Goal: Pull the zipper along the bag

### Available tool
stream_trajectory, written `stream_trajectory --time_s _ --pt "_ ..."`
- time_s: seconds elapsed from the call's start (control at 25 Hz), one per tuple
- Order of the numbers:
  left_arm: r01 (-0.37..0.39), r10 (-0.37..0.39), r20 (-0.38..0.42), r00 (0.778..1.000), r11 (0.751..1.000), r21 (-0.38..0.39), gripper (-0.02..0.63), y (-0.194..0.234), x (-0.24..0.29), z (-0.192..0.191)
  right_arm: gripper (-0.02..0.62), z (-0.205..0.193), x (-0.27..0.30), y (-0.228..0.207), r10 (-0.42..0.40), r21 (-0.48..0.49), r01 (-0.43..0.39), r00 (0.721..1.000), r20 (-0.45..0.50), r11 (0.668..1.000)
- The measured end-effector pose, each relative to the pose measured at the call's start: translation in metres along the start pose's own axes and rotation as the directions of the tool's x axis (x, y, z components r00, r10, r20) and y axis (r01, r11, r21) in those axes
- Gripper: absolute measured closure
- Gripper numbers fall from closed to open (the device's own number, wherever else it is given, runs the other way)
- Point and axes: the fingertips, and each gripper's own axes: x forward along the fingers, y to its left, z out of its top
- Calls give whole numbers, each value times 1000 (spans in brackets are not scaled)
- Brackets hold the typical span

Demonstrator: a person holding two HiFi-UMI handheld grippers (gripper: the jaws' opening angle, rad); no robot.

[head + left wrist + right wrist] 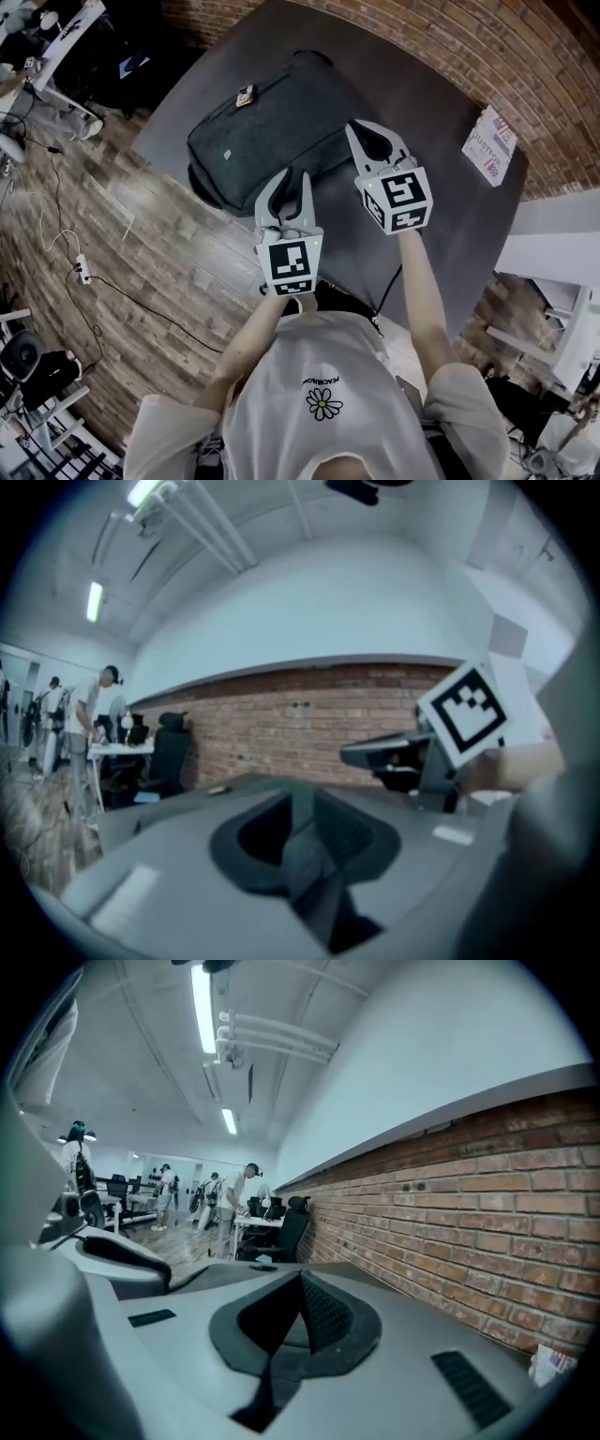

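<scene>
One grey backpack (272,131) lies on the dark table (450,216), contents hidden, with a printed leaflet (489,143) well apart. The left gripper (287,180) is spread and empty, and the right gripper (367,127) is pressed together.

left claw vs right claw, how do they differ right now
The left claw has its jaws apart; the right claw has its jaws shut together. In the head view the left claw sits nearer the person, at the near edge of the bag, while the right claw reaches further, by the bag's right end. Both are empty.
</scene>
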Motion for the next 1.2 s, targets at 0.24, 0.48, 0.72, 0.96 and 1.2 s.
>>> stream_trajectory --time_s 0.24,0.48,0.72,0.96,1.2 --pt "-16 -5 -222 975 995 -94 528 -35 33 -88 597 -48 53 -23 88 -77 -100 985 -151 992" --pt "-46 9 -313 950 993 -112 529 -47 51 -126 597 -72 76 -60 56 -148 -93 969 -241 985" --pt "-96 55 -341 938 990 -104 532 -30 50 -139 598 -122 68 -66 148 -120 -232 866 -477 965" --pt "-172 137 -363 922 983 -66 581 16 38 -147 598 -129 46 -34 253 -113 -384 774 -580 916" --pt "-315 286 -346 893 949 -29 553 95 9 -149 598 -128 24 38 375 -68 -497 729 -572 865"
